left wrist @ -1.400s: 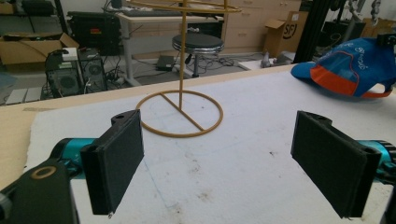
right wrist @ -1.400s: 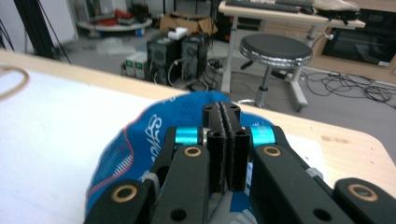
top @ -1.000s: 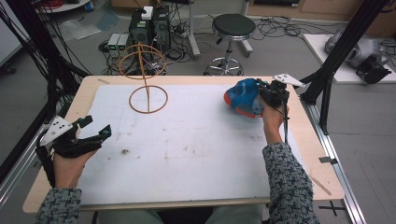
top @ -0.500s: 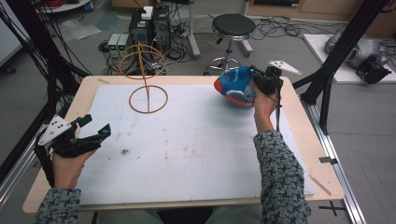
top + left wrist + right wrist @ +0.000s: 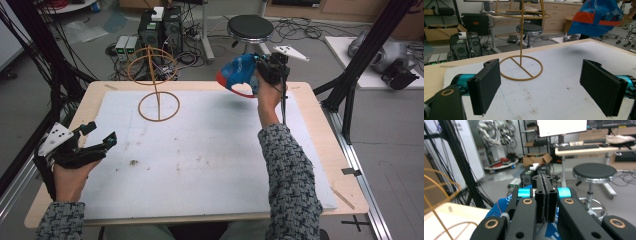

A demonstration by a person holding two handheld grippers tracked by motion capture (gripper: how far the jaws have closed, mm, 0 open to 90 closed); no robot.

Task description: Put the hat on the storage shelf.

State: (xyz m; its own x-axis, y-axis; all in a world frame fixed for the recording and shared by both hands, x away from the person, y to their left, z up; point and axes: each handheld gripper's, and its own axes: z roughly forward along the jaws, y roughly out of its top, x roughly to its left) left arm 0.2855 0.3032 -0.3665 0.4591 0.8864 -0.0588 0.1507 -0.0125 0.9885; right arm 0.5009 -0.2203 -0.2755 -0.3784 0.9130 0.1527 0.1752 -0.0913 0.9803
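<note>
High view, item one: right gripper [image 5: 256,70], held in the person's raised right hand at about 1 o'clock over the far edge of the table [image 5: 320,130]. Jaws pressed together on a blue cap [image 5: 239,75] with an orange-red brim; the cap hangs off the jaws toward 9 o'clock, clear of the table surface, casting a soft shadow on the white mat [image 5: 210,165] below. A grey three-cornered plate sits on top of this gripper, pointing to 2 o'clock.

Item two: left gripper [image 5: 100,140], at 8 o'clock near the table's left edge, resting low in the left hand [image 5: 67,175]. Jaws spread apart, nothing between them, pointing toward 2 o'clock.

Item three: wire hat stand [image 5: 158,85], tan-coloured, a ring base on the mat, an upright rod and a wider ring on top; it stands at 11 o'clock, well apart from both grippers, to the left of the cap.

Left gripper view: both black pads [image 5: 487,87] stand wide, the stand's base ring [image 5: 521,68] lying between them farther off; the cap hangs in the air at 1 o'clock.

Right gripper view: the two jaws meet along a thin seam at centre, blue fabric [image 5: 499,207] bunched beneath them at 7 o'clock; a curve of the stand's wire lies at 9 o'clock.

Background: black round stool [image 5: 250,27], computer towers [image 5: 160,25] on the floor.
</note>
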